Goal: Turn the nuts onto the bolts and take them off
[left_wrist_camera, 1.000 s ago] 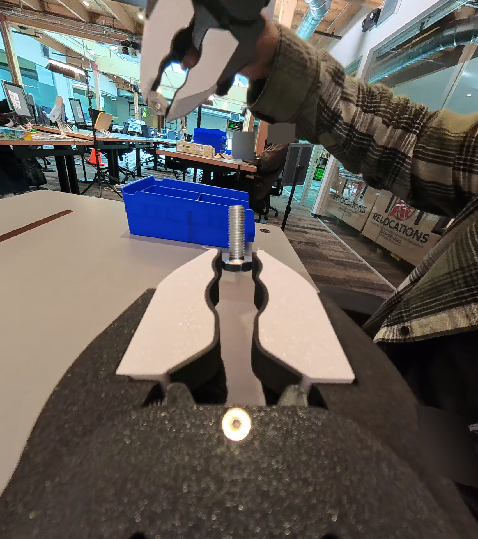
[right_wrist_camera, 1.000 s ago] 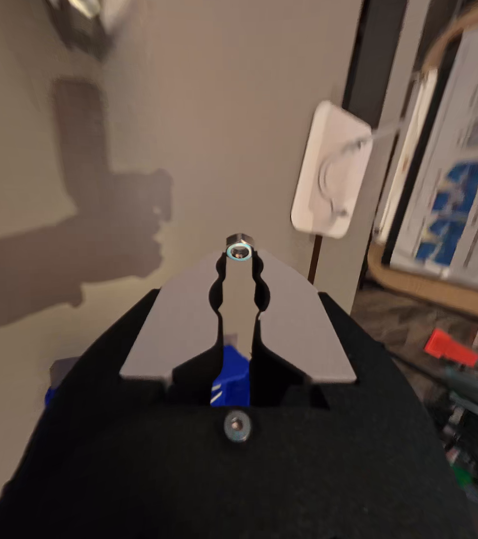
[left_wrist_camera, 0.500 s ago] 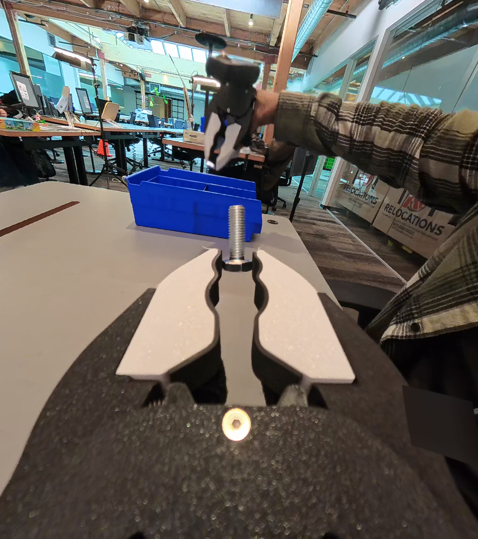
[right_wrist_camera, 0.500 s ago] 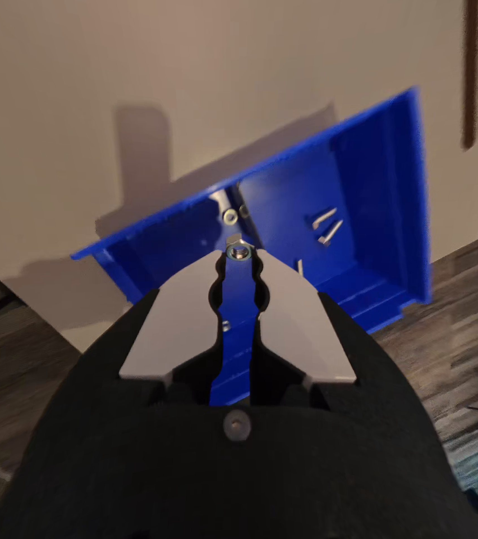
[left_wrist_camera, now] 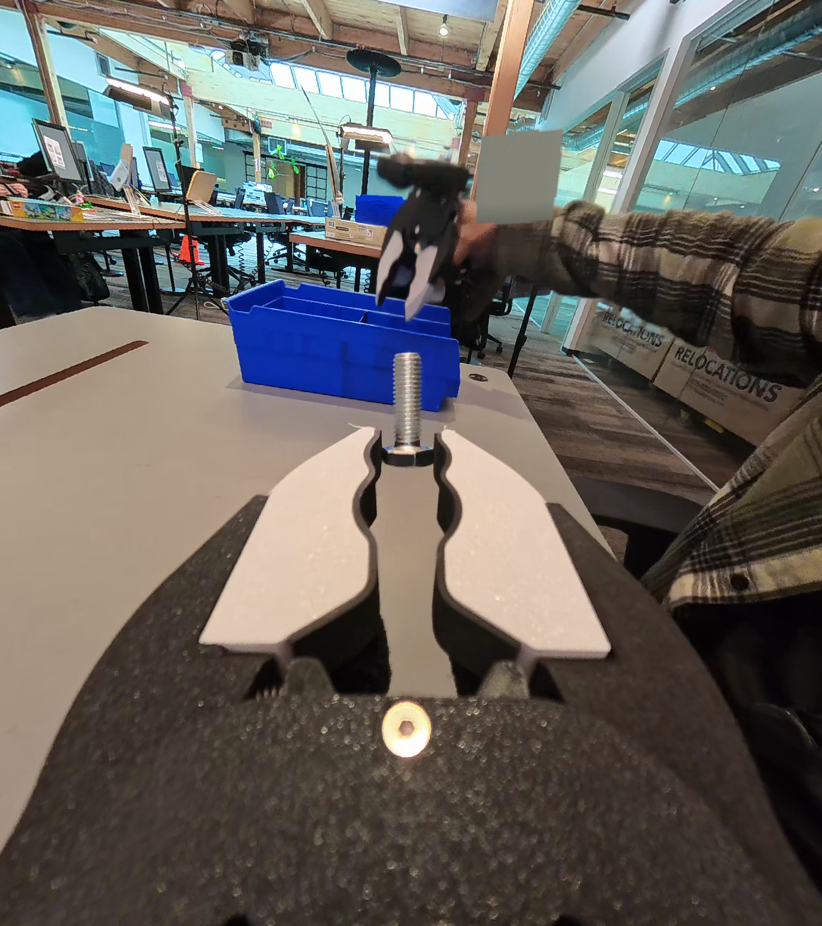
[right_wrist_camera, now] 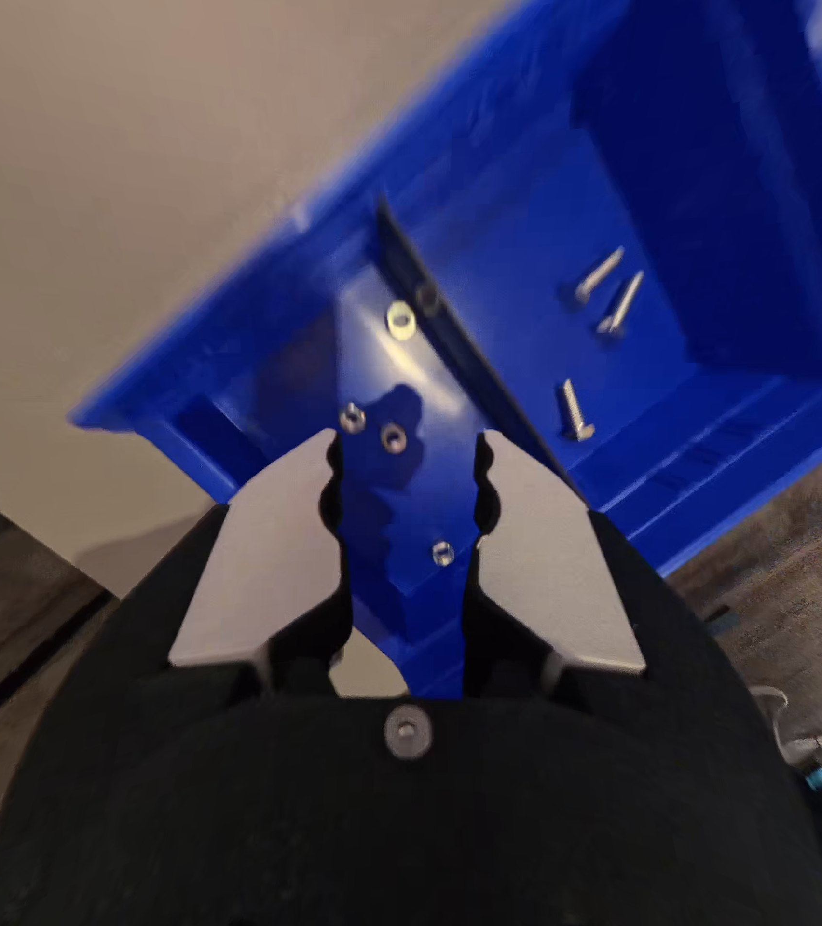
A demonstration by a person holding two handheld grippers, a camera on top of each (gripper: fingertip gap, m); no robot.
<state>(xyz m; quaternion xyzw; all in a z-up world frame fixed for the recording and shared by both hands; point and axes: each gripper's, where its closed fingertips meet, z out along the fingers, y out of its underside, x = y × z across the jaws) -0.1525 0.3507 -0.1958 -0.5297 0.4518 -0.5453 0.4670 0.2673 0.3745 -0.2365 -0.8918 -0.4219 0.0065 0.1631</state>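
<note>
While the right side hangs over the bin, the picture reads:
Left gripper [left_wrist_camera: 406, 443]: jaws clamped on the hex head of a bolt [left_wrist_camera: 407, 396], threads pointing up above the grey table [left_wrist_camera: 98, 476].
Right gripper [right_wrist_camera: 406, 441]: jaws apart, nothing between them, above the blue bin [right_wrist_camera: 699, 511].
Nuts [right_wrist_camera: 352, 419]: loose in the near compartment.
Spare bolts [right_wrist_camera: 572, 411]: beyond the divider.

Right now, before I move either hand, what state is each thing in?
Left gripper: jaws shut on the bolt's head.
Bolt: upright, thread bare, no nut on it.
Right gripper: jaws open, empty, above the bin.
Blue bin: on the table, divided; loose nuts in one compartment, three bolts in the other.
</note>
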